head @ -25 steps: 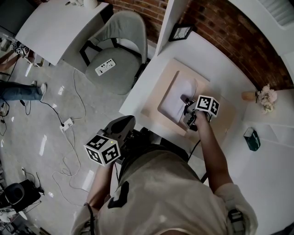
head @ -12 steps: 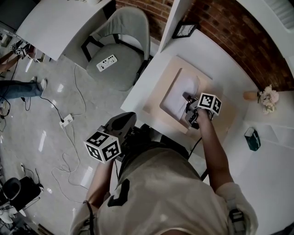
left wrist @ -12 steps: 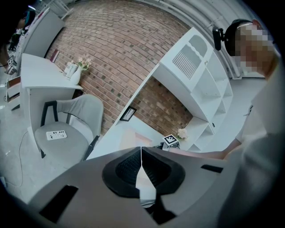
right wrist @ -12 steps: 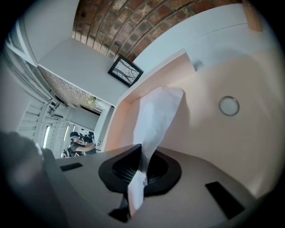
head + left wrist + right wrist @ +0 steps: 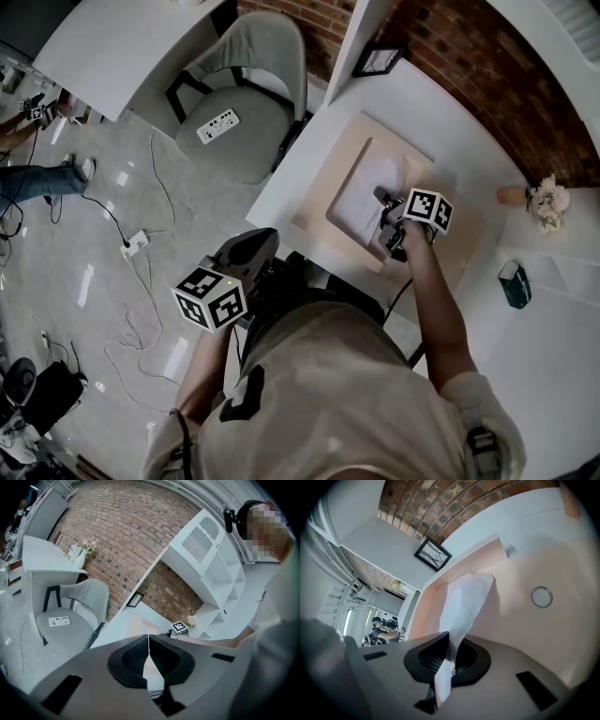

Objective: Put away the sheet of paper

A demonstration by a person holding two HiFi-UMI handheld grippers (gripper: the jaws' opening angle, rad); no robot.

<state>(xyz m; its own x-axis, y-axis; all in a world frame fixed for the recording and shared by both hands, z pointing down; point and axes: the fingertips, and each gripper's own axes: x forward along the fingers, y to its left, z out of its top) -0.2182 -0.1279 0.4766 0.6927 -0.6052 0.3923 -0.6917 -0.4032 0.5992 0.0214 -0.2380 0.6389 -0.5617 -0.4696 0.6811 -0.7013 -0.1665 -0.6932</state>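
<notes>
Little changes over the last second: our right gripper [image 5: 449, 645] keeps its fingers clamped on the near edge of the sheet of paper [image 5: 465, 603], which still lies on the pink mat [image 5: 321, 217] on the tabletop [image 5: 300, 169], while our left gripper [image 5: 149, 651] hangs aside, fingers together and empty, so we judge the carrying-off not yet begun.

you wear a pale beige short-sleeved t-shirt [image 5: 356, 394] with a dark blocky mark [image 5: 246, 398] on the front. your left gripper [image 5: 149, 643] and right gripper [image 5: 450, 644] have smooth grey shells, black ribbed pads [image 5: 135, 656] inside the jaws, and each carries a white cube [image 5: 210, 300] printed with black square markers.
</notes>
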